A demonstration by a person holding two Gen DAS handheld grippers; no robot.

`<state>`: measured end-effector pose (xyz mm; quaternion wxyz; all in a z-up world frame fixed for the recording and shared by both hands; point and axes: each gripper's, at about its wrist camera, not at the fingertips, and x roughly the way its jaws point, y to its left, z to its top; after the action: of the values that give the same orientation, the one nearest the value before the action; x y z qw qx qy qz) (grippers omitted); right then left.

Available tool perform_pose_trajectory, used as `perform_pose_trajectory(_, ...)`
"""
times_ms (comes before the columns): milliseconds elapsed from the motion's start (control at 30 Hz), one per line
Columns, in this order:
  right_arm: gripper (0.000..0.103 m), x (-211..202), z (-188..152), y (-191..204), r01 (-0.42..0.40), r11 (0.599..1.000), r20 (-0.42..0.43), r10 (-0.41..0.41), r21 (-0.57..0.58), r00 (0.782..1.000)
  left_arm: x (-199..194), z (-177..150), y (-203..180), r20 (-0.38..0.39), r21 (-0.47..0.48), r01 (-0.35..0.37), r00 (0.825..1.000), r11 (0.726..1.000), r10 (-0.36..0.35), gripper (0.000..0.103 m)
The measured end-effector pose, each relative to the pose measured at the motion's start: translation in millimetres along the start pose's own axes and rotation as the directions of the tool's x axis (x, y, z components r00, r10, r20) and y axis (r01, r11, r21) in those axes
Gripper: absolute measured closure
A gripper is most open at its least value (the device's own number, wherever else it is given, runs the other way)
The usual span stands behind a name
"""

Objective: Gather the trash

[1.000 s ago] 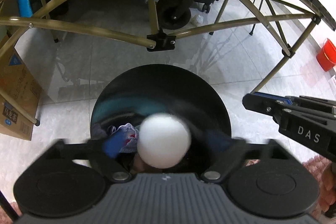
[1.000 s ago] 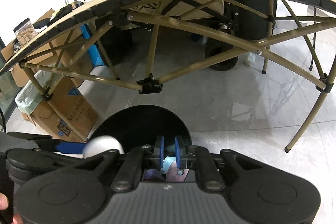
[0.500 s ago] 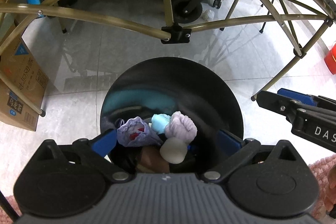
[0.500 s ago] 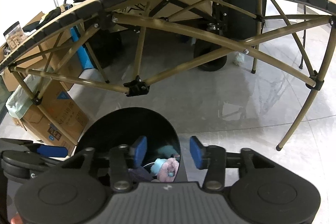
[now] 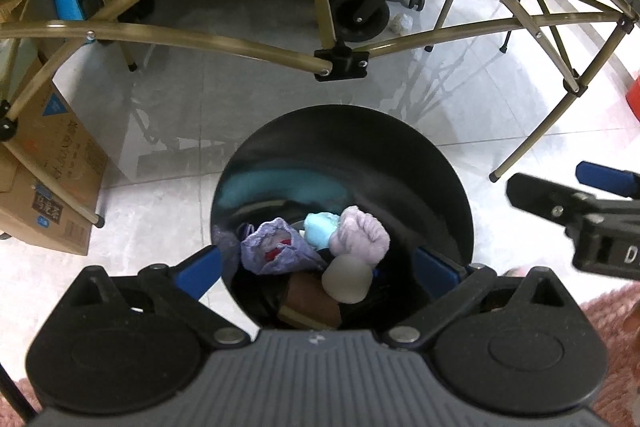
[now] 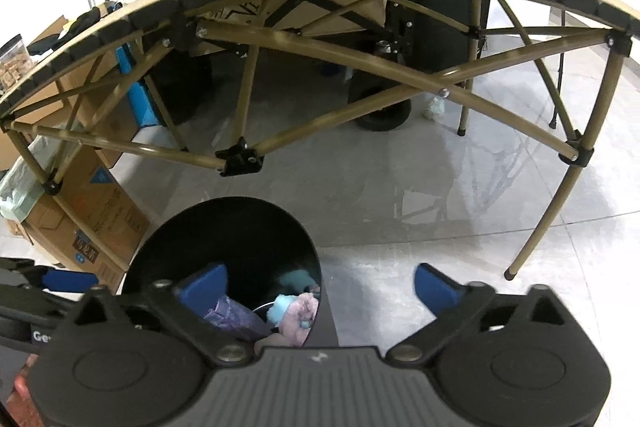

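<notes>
**Both grippers empty over the bin**

Left wrist view: the left gripper (image 5: 316, 263) stands wide and empty above the black bin (image 5: 460, 211); the white ball (image 5: 346, 283), airborne a second ago, lies inside among crumpled trash (image 5: 276, 251).

Right wrist view: the right gripper (image 6: 318, 285) has just been opening, nothing between its jaws. This drop looks done.

Directly below the left tool (image 5: 316, 267), the round black bin (image 5: 440, 187) stands upright on the floor, holding a heap of crumpled trash: a purple wad (image 5: 272, 247), a light blue piece (image 5: 320, 229), a lilac wad (image 5: 362, 235) and a pale ball (image 5: 347, 278).
</notes>
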<state>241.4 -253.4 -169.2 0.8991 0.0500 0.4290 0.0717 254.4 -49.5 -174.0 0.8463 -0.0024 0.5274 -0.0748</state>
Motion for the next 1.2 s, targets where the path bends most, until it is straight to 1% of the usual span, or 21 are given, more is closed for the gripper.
perform_pose_trajectory(100,0.000,-2.8,0.9,-1.5,0.011,1.000,0.007,-0.011,0.001,1.000,-1.4,-1.4,3.7,-0.006,-0.011,-0.006,1.000,1.000,0.006,0.000)
perform_pose_trajectory(333,0.000,0.6,-1.4,-2.1,0.030,1.000,-0.004,-0.030,0.002,1.000,-5.0,-5.4,16.4,-0.031,-0.047,-0.031,0.999,0.998,0.030,0.000)
perform_pose_trajectory(467,0.000,6.9,-6.0,-7.7,0.043,0.999,-0.024,-0.043,0.006,0.999,-7.8,-7.1,22.0,-0.037,-0.057,-0.059,0.998,0.997,0.057,0.000)
perform_pose_trajectory(533,0.000,12.3,-11.7,-11.2,0.046,0.999,-0.054,-0.047,-0.004,0.997,-7.7,-8.8,26.3,-0.052,-0.067,-0.066,0.997,0.996,0.063,0.000)
perform_pose_trajectory(600,0.000,16.1,-19.0,-15.0,0.046,0.999,-0.103,-0.047,-0.006,0.994,-6.0,-10.8,31.4,-0.075,-0.083,-0.063,0.996,0.995,0.057,0.000)
perform_pose_trajectory(667,0.000,18.1,-28.3,-19.9,0.040,0.999,-0.177,-0.038,0.007,0.983,-4.9,-12.5,35.3,-0.097,-0.096,-0.063,0.994,0.993,0.053,0.000)
perform_pose_trajectory(733,0.000,20.6,-39.7,-23.7,0.034,0.999,-0.266,-0.025,0.028,0.964,-4.3,-15.5,39.6,-0.117,-0.116,-0.056,0.992,0.992,0.042,0.000)
perform_pose_trajectory(767,0.000,23.3,-46.0,-24.4,0.029,0.999,-0.309,-0.016,0.037,0.951,-5.4,-16.5,41.2,-0.123,-0.125,-0.047,0.992,0.991,0.032,0.000)
perform_pose_trajectory(833,0.000,33.5,-62.1,-22.6,0.026,0.999,-0.400,-0.009,0.038,0.916,-9.4,-19.1,43.4,-0.126,-0.136,-0.032,0.992,0.990,0.015,0.000)
perform_pose_trajectory(900,0.000,49.5,-81.0,-18.8,0.034,0.999,-0.489,-0.015,0.029,0.872,-13.0,-21.7,44.9,-0.123,-0.141,-0.027,0.992,0.990,0.010,0.000)
perform_pose_trajectory(933,0.000,59.0,-90.4,-17.9,0.037,0.998,-0.531,-0.009,0.042,0.847,-14.1,-23.2,46.5,-0.122,-0.144,-0.024,0.992,0.989,0.007,0.000)
perform_pose_trajectory(967,0.000,72.8,-101.5,-18.3,0.042,0.997,-0.579,0.004,0.067,0.815,-14.6,-24.3,48.0,-0.123,-0.148,-0.023,0.992,0.989,0.005,0.000)
perform_pose_trajectory(1000,0.000,83.7,-113.1,-19.1,0.055,0.995,-0.615,0.007,0.083,0.789,-15.0,-25.5,50.3,-0.125,-0.155,-0.023,0.992,0.988,0.003,0.000)
perform_pose_trajectory(1033,0.000,97.2,-125.7,-19.5,0.082,0.992,-0.655,-0.002,0.091,0.756,-15.5,-26.3,53.1,-0.126,-0.164,-0.022,0.992,0.986,0.001,0.000)
perform_pose_trajectory(1167,0.000,146.9,-171.6,-23.1,0.180,0.977,-0.770,-0.027,0.115,0.637,-17.8,-26.1,62.3,-0.121,-0.202,-0.017,0.993,0.979,-0.007,0.000)
perform_pose_trajectory(1200,0.000,157.4,-178.9,-24.0,0.199,0.972,-0.787,-0.027,0.123,0.616,-18.3,-25.6,63.0,-0.119,-0.204,-0.015,0.993,0.979,-0.010,0.000)
